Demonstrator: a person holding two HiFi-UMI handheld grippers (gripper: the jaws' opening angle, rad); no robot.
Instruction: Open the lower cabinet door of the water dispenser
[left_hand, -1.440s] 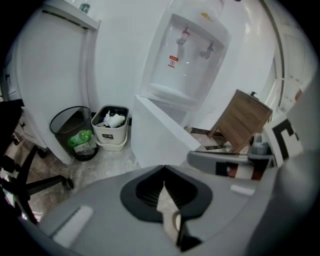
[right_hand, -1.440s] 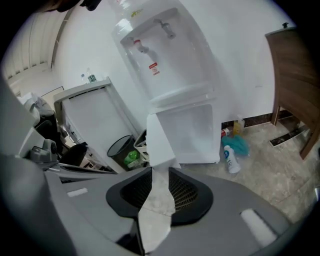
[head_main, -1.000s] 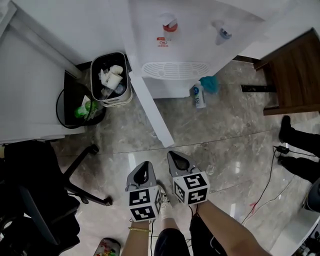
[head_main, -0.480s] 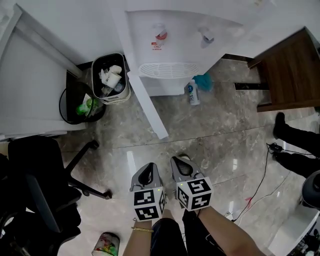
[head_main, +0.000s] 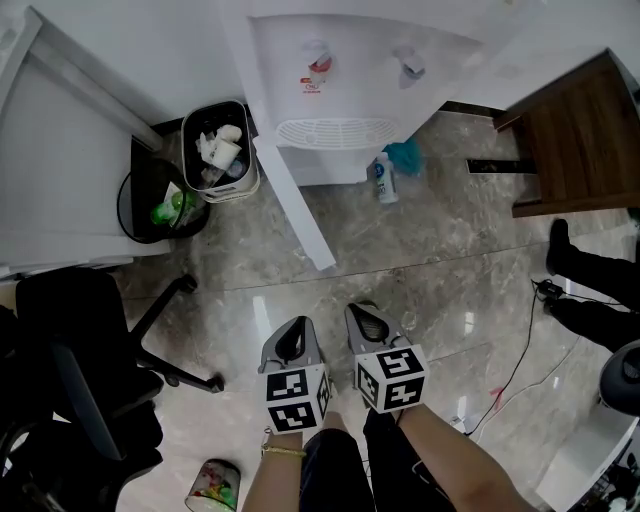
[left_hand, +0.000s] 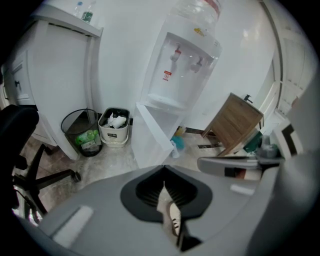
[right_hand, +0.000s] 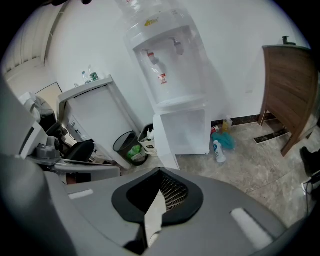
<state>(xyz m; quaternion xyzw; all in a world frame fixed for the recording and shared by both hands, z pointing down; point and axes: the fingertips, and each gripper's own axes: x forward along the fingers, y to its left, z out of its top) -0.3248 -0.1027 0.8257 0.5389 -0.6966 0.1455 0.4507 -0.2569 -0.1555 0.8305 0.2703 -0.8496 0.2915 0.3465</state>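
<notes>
Lower cabinet door (head_main: 300, 208) of water dispenser (head_main: 345, 75) stands swung open, near white trash bin (head_main: 238, 185). Left hand-held gripper (head_main: 295, 330), right hand-held gripper (head_main: 362, 318): jaws closed, empty, well apart from door.

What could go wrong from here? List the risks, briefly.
1. The open cabinet door juts out across the floor; a step forward could knock it.
2. The white bin stands close beside the door; swinging it wider may hit the bin.
3. The bottle on the floor by the dispenser could trip someone.
</notes>
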